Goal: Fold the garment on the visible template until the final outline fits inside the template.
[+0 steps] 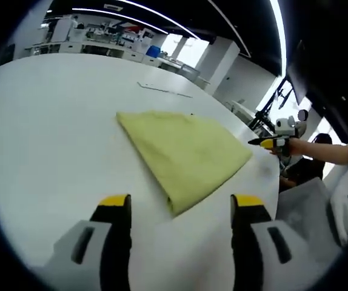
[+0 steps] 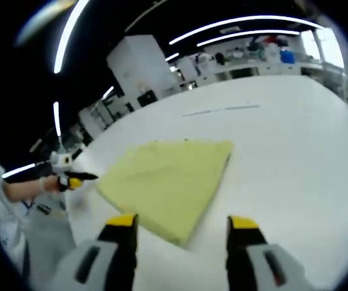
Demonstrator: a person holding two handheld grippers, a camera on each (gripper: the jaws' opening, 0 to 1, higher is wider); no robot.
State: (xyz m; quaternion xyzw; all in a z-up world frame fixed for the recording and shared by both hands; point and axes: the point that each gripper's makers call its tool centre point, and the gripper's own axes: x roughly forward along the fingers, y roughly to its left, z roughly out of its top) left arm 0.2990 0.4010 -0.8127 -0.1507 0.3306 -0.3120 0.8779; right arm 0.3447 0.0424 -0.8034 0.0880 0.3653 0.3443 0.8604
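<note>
Left gripper view first: the left gripper (image 1: 181, 212) has its two yellow-tipped jaws spread wide with nothing between them, hovering just above the white table (image 1: 46, 127). One garment (image 1: 183, 151), a yellow-green cloth folded into a flat roughly four-sided shape, lies on the table right ahead of the jaws, its near corner sitting between the two tips but a bit further out. No contact as far as I can see. Off to the right, past the cloth's far right corner, the right gripper (image 1: 260, 142) comes in with a person's hand (image 1: 295, 145) on it; its jaws look pretty much together, pointing at the cloth from the table edge. One thin line (image 1: 165, 89) is marked on the table beyond the cloth.

Right gripper view: own jaws (image 2: 183, 227) read wide apart here, empty, over the table (image 2: 295, 151). Same single garment (image 2: 171, 179) straight ahead, near edge just beyond the tips. The left gripper (image 2: 83, 177) shows at the left, held in one hand (image 2: 51, 182), tips close together, near the cloth's left corner. So each gripper looks wide in its own view and narrow from the other, and I honestly can't tell which is right.
</note>
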